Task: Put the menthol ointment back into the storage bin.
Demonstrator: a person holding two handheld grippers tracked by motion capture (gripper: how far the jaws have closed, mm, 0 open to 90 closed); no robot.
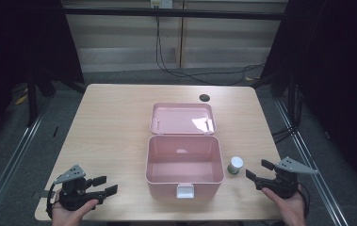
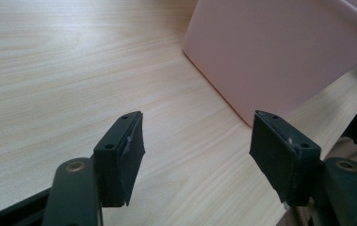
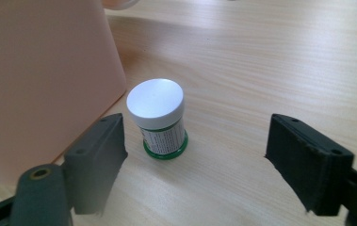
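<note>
Open pink box (image 1: 184, 162), small bottle (image 1: 235, 165) beside — upright

High view: set above the near edge of the worktop (image 1: 115, 113), facing forward and down at the pink box (image 1: 184, 165). Left gripper view: low, close, facing the box's side wall. Right gripper view: low, close beside the box, over a small jar (image 3: 158, 117). Shared throughout: box and worktop.

One open pink plastic box (image 1: 184, 162), one small white-capped green-based jar (image 1: 235, 165) ahead of the right fingers, and two black handheld grippers.
</note>
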